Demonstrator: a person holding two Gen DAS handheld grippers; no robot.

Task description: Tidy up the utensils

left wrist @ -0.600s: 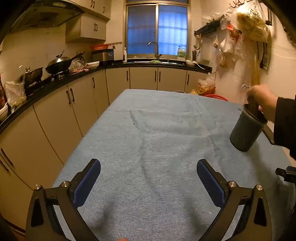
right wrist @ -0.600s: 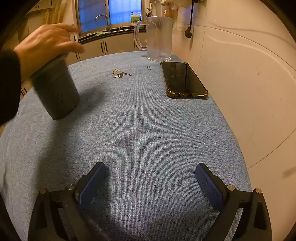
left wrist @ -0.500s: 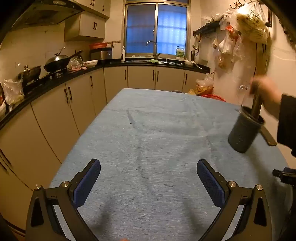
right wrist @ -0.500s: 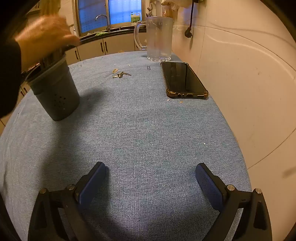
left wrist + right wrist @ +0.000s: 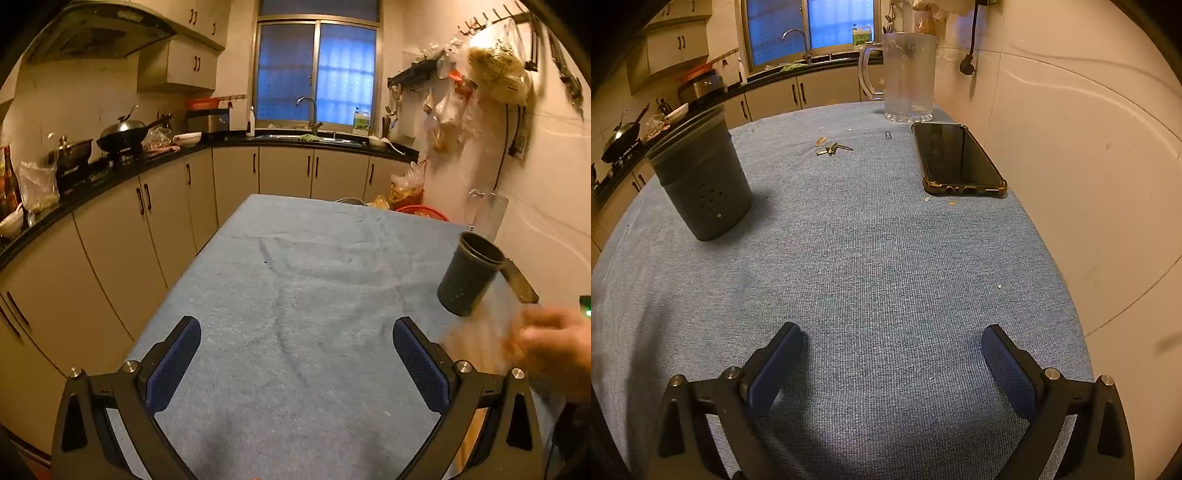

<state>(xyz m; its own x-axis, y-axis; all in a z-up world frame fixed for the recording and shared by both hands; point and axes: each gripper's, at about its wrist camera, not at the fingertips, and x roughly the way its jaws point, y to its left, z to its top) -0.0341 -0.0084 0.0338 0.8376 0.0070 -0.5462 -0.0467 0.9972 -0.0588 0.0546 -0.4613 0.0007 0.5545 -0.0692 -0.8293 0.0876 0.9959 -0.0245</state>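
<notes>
A dark grey utensil holder (image 5: 468, 276) (image 5: 701, 181) stands upright on the blue cloth-covered table (image 5: 295, 295) (image 5: 886, 266), and nothing sticks out of its top. In the left wrist view a blurred hand (image 5: 546, 350) holds pale sticks, likely chopsticks (image 5: 480, 343), low at the right, in front of the holder. My left gripper (image 5: 295, 354) is open over bare cloth, well left of the holder. My right gripper (image 5: 892, 360) is open too, nothing between its blue pads, with the holder far ahead to its left.
A black phone (image 5: 956, 158) lies by the right wall, a clear plastic jug (image 5: 908, 75) behind it. Small keys (image 5: 833, 148) lie mid-table. Kitchen cabinets (image 5: 122, 236) and a counter with pans run along the left; the table's left edge drops off there.
The hand that reached into the holder has pulled the sticks out and swung down to the lower right. The holder now stands alone. Both grippers have stayed in place.
</notes>
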